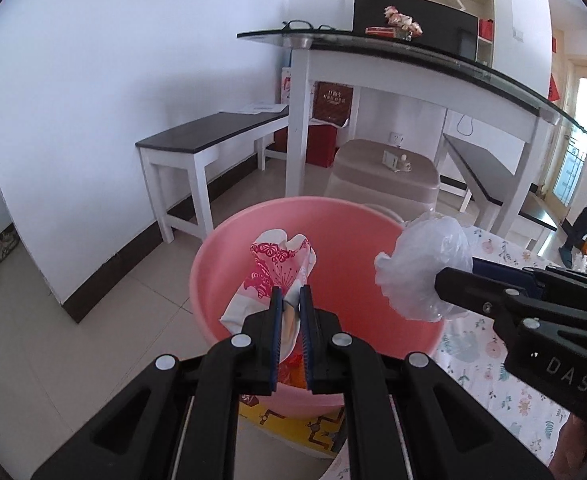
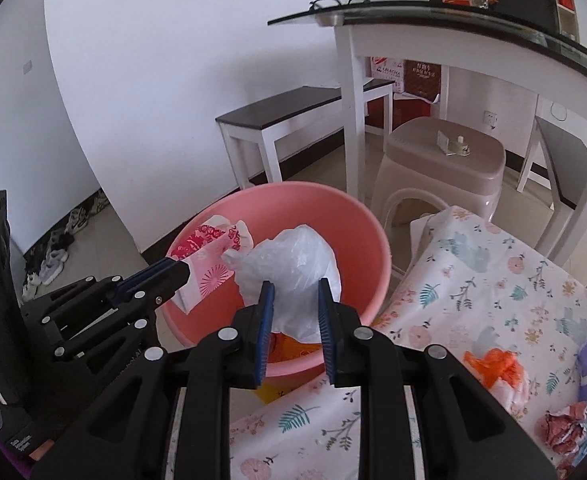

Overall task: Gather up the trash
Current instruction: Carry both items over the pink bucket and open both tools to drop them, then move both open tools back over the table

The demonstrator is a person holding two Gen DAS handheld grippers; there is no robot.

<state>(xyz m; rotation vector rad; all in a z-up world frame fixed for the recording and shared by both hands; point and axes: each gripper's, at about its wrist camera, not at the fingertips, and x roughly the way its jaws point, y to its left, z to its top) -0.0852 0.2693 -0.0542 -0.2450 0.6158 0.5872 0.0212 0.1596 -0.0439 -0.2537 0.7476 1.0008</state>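
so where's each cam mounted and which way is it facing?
Left wrist: on the left gripper, angled down into the pink basin; its jaws pinch a pink-patterned wrapper; right gripper enters from the right.
Right wrist: on the right gripper, same downward aim, jaws on a white plastic bag; left gripper enters from the left.
Shared: basin, both items, beige stool.

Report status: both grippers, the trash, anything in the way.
Left gripper shut on patterned wrapper, right gripper shut on white plastic bag. Both over pink basin. Path clear.

Your two wrist views each look forward and downward along their own tongs, close above the pink basin (image 1: 333, 240), which both share (image 2: 293, 208).
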